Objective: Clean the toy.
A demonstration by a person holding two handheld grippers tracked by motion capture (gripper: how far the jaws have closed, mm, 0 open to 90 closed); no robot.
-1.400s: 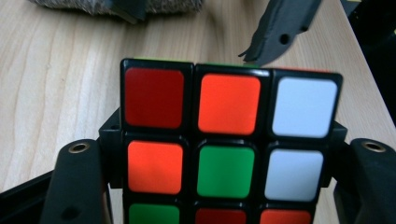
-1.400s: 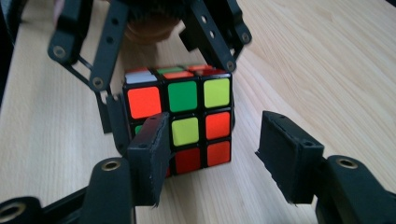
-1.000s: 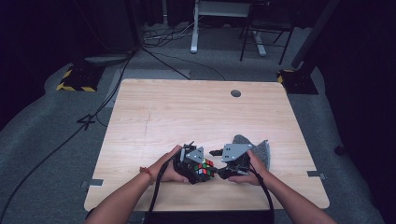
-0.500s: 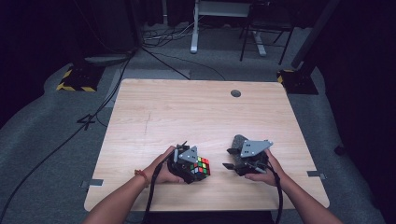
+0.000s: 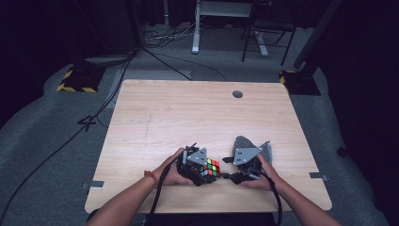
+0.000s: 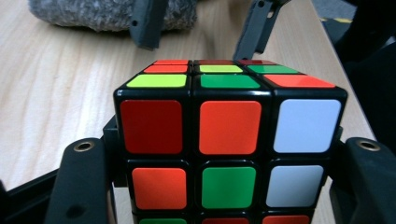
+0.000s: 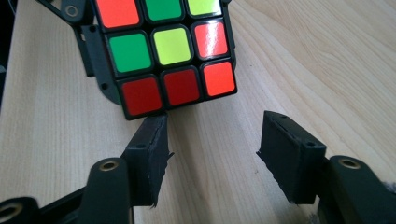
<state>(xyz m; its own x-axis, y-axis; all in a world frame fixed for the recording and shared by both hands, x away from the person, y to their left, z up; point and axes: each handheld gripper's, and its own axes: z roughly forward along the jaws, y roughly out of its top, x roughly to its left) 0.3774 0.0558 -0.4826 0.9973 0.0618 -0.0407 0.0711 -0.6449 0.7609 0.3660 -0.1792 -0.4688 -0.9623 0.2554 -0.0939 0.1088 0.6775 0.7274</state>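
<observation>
Cube handling is looking easy: the puzzle cube [image 5: 210,168] is sitting near the table's [image 5: 188,113] front edge, clamped between the left gripper's [image 5: 200,165] jaws on two opposite faces. Rigid, light and glossy, it is likely slipping unless squeezed flat on its faces, not its corners. The right gripper [image 7: 212,154] is gaping empty just beside it, a grey fuzzy object [image 5: 244,143] lying behind.

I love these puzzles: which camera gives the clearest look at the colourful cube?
The left gripper view: the cube sits close up between that gripper's jaws, every sticker sharp. The right gripper view shows one face of it, cut off at the top edge. The high view shows it small, held by the left gripper.
</observation>
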